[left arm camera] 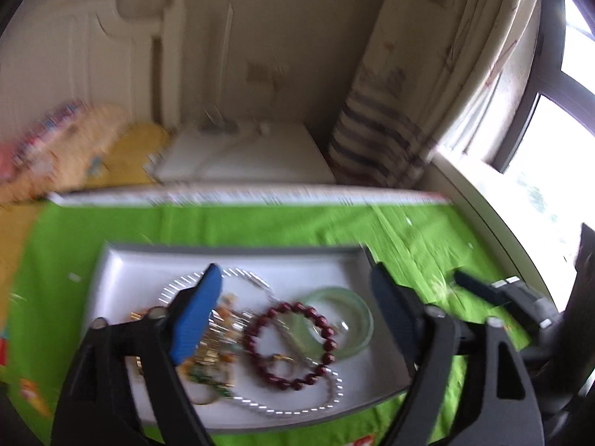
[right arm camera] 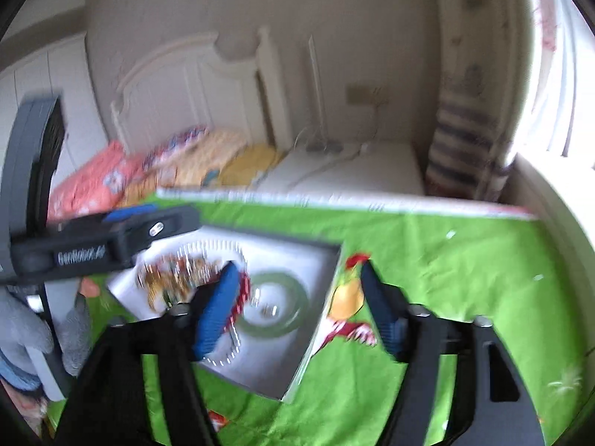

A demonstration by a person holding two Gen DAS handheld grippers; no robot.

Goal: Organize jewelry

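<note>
White "GenRobot.AI" lettering, blurred, on black left tool [right arm camera: 122, 238] body.

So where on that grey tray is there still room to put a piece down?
The tray's far strip, between its back rim and the pearl necklace, is bare. The middle is crowded: red bead bracelet overlapping the green bangle, gold tangle beside them. The green cloth right of the tray is open.

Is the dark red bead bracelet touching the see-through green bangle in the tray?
Touching. In the left wrist view, the red bead bracelet lies overlapping the near-left rim of the green bangle in the grey tray, its beads crossing the bangle's edge.
</note>
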